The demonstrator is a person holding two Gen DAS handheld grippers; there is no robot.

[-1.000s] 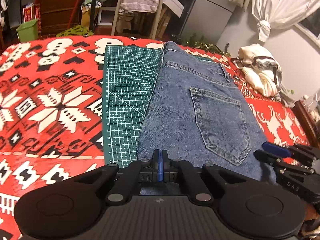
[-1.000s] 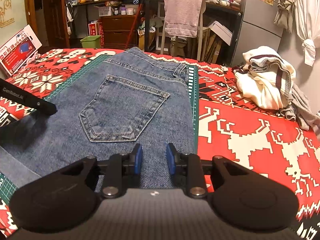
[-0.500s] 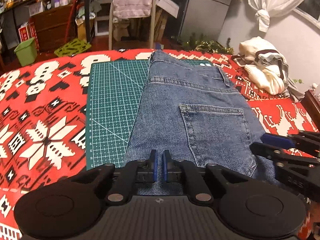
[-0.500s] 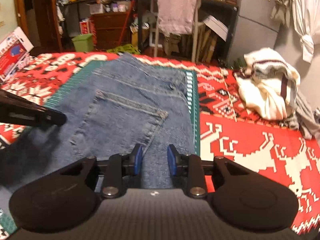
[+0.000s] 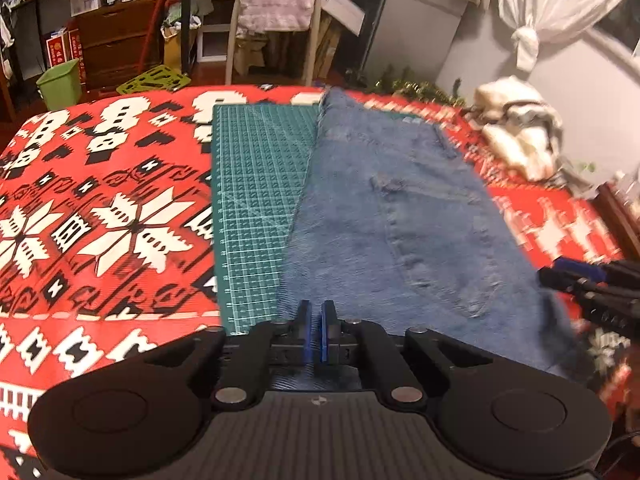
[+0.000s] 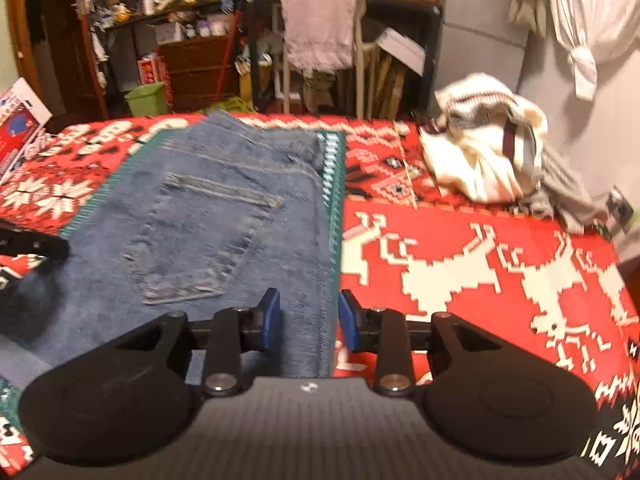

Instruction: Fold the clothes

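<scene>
Jeans [image 5: 384, 216] lie flat on a green mat [image 5: 256, 184] over a red patterned cloth [image 5: 100, 200], back pocket up. Left hand-held gripper [image 5: 314, 330] sits at the jeans' near edge, fingers a narrow slit apart, gripping nothing. Right hand-held gripper [image 6: 308, 320] is parted wide over the jeans' right edge, empty. White garment [image 6: 484, 160] lies well to the right.

Warm, dim indoor light tints both fisheye views orange, motion blur smears the jeans [image 5: 400, 232] and patterned blanket [image 6: 480, 264], and straight edges bow toward dark corners.
</scene>
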